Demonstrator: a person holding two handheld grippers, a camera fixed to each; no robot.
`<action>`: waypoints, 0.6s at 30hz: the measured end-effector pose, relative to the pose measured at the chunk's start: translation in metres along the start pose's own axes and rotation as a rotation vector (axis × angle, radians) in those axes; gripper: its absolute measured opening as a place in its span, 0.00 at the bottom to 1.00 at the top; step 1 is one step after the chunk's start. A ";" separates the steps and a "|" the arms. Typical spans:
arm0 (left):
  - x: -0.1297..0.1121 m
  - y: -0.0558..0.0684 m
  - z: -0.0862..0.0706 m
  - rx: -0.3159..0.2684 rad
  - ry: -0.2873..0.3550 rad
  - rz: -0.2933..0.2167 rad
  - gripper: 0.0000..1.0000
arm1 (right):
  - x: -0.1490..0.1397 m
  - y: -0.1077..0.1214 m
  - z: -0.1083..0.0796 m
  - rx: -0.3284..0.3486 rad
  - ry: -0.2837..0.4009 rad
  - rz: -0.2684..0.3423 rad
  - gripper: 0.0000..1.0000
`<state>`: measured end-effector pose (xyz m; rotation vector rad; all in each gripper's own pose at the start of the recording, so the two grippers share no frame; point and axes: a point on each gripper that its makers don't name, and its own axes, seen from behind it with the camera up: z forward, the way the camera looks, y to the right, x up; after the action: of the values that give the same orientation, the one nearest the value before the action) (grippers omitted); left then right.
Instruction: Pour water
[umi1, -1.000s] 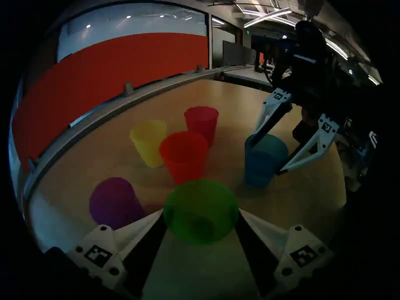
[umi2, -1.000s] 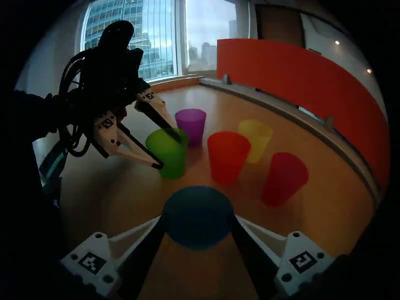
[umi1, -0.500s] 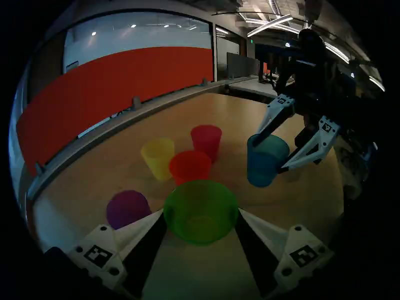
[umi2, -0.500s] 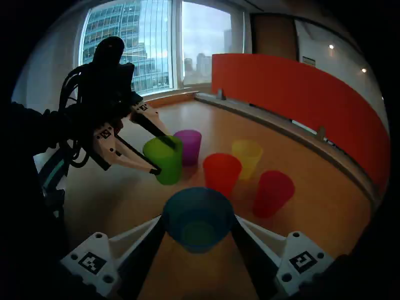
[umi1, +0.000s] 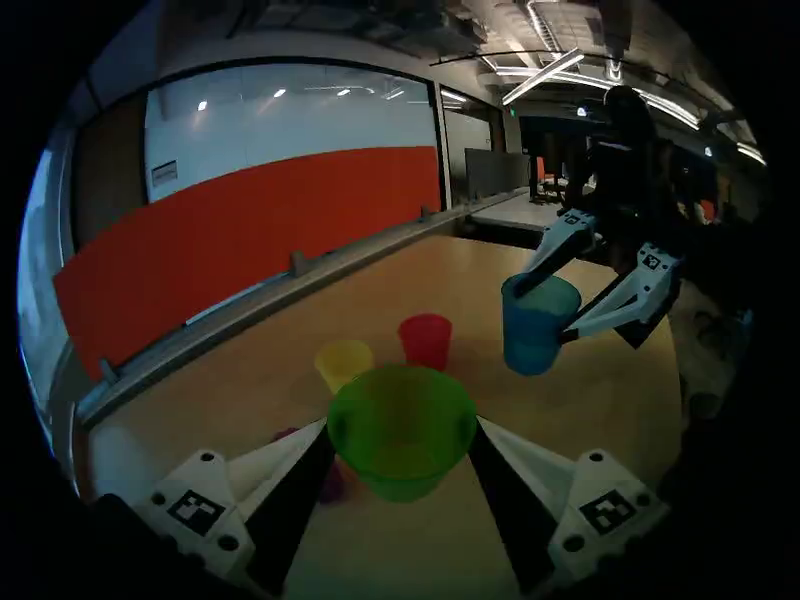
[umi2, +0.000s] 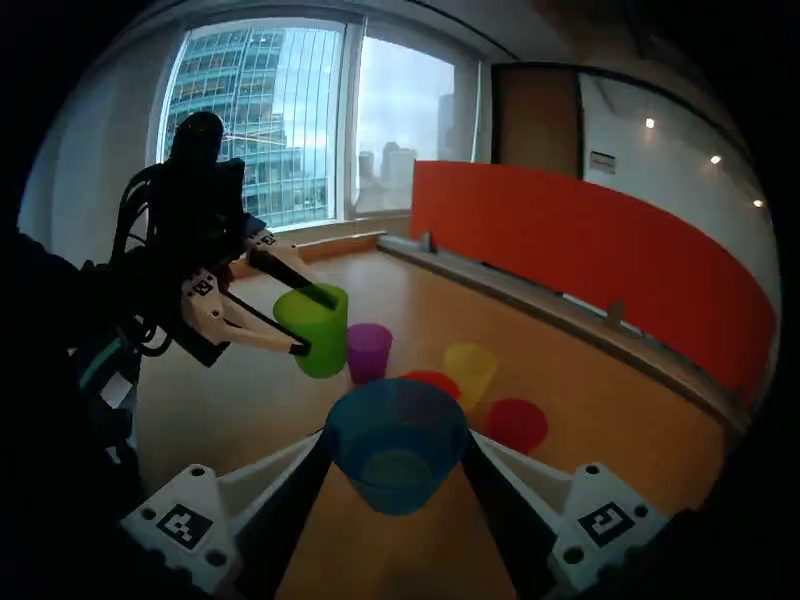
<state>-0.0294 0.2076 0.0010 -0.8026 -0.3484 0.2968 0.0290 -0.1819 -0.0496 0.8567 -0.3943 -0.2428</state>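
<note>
The left gripper (umi1: 400, 428) has its jaws closed on the green cup (umi1: 402, 435), one finger pressing each side. The right gripper (umi2: 396, 440) grips the blue cup (umi2: 396, 458) the same way. Both cups hang upright, clear of the counter (umi2: 620, 400). In the right gripper view the green cup sits up and to the left of the blue cup, well apart from it. A paler patch lies at the bottom of the blue cup; I cannot tell whether it is water.

The likeliest failure is a pour begun with the rims this far apart. The stream would then miss and land on the counter, or in the purple cup (umi2: 368, 350), yellow cup (umi2: 470, 368) or crimson cup (umi2: 518, 422) standing below and beyond the blue cup.

The cups look thin, slick and tapered. A hard squeeze could buckle a wall and slop the contents, while a light one could let the cup slide through the jaws once tilted.

Tipping fast would probably throw water past the receiving rim. Bringing the cups together carelessly could knock rim against rim and jolt either grip.
</note>
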 end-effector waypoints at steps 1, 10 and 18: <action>0.004 0.000 -0.002 0.005 0.009 -0.002 0.87 | 0.004 0.000 -0.002 -0.004 0.011 -0.002 0.92; 0.031 -0.001 -0.024 0.036 0.077 -0.003 0.87 | 0.041 0.001 -0.019 -0.042 0.106 -0.008 0.92; 0.054 0.003 -0.036 0.045 0.147 -0.011 0.88 | 0.065 0.005 -0.029 -0.056 0.173 0.010 0.91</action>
<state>0.0341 0.2067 -0.0141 -0.7734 -0.2070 0.2332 0.1003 -0.1823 -0.0479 0.8131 -0.2298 -0.1680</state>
